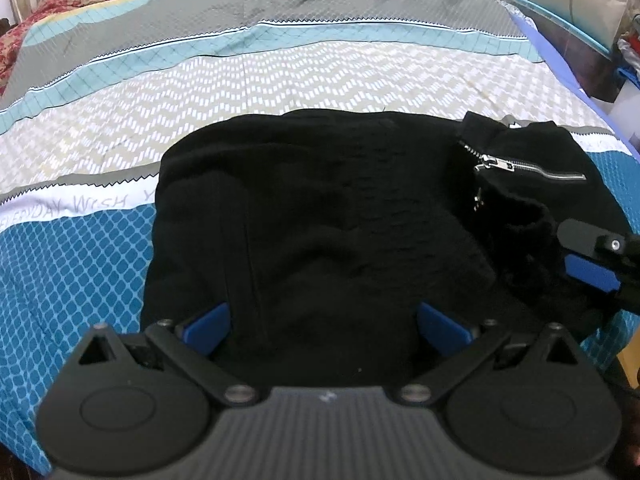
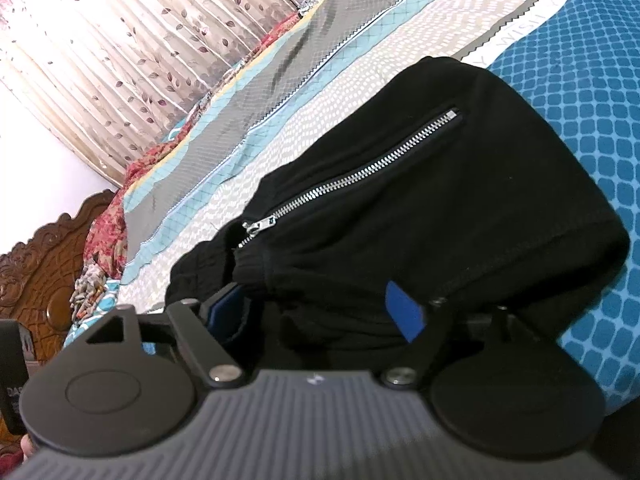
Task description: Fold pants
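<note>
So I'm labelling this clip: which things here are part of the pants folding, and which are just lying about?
Part of the job:
black pants
left tool, open
right tool, open

Lying about:
patterned bedspread
red floral cloth
curtain
carved headboard

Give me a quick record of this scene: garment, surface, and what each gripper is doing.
garment: black pants, folded into a compact bundle, silver zipper on top
surface: patterned bedspread
left gripper: open, jaws wide over the near edge of the pants
right gripper: open, fabric between the jaws, pads not pressing
</note>
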A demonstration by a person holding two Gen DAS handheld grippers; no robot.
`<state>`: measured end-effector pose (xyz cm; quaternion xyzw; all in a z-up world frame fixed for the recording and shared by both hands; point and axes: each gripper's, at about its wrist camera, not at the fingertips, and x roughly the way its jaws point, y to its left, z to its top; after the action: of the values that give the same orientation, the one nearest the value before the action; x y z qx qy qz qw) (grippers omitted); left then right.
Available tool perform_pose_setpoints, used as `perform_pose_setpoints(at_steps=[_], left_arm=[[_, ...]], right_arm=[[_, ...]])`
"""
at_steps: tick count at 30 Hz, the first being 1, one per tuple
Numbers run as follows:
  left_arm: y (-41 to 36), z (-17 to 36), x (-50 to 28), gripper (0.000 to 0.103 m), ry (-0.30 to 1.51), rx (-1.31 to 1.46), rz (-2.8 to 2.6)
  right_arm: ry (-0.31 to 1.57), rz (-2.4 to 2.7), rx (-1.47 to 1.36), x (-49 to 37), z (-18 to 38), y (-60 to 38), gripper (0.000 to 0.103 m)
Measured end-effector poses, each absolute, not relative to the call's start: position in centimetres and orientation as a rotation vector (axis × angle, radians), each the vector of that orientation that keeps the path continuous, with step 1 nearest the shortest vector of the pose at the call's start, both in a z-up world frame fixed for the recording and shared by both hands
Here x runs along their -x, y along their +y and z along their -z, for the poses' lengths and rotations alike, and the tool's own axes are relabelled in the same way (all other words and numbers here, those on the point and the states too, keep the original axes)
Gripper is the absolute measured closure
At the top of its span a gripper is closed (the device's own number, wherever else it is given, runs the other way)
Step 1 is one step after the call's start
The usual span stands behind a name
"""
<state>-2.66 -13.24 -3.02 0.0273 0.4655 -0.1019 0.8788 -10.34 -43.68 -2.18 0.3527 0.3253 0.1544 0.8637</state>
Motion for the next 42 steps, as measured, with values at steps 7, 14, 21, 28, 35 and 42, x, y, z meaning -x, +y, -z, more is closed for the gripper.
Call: perform_pose_setpoints(at_steps=[7, 14, 21, 28, 35, 42], left_arm=[[-13.4, 3.1, 2.6, 0.000, 0.970, -0.077, 0.206], [-13.7, 2.5, 2.8, 0.000, 0.960, -0.099, 0.189], [-14.0, 1.5, 3.1, 0.000, 0.948, -0.118, 0.169], [-14.3, 0.1, 3.4, 0.000, 0.914, -0.139, 0.157], [-13.7, -3.9, 1.8, 0.000, 0.886, -0.058, 0.224], [-16.8, -7.0, -1.2, 0.000, 0.888, -0.044, 0.343]], right_arm=[[0.680, -0.339, -0.738, 10.1, 2.2, -43.7, 0.017], [0.701, -0.355, -0.711, 10.0, 1.8, -43.7, 0.015], [0.640, -0.329, -0.614, 11.6, -0.1, -42.5, 0.016], [0.515, -0.257, -0.538, 12.7, -1.9, -43.8, 0.034], [0.461, -0.052, -0.571, 13.1, -1.5, -49.7, 0.033], [0.541, -0.027, -0.655, 12.1, 1.7, -52.1, 0.032]])
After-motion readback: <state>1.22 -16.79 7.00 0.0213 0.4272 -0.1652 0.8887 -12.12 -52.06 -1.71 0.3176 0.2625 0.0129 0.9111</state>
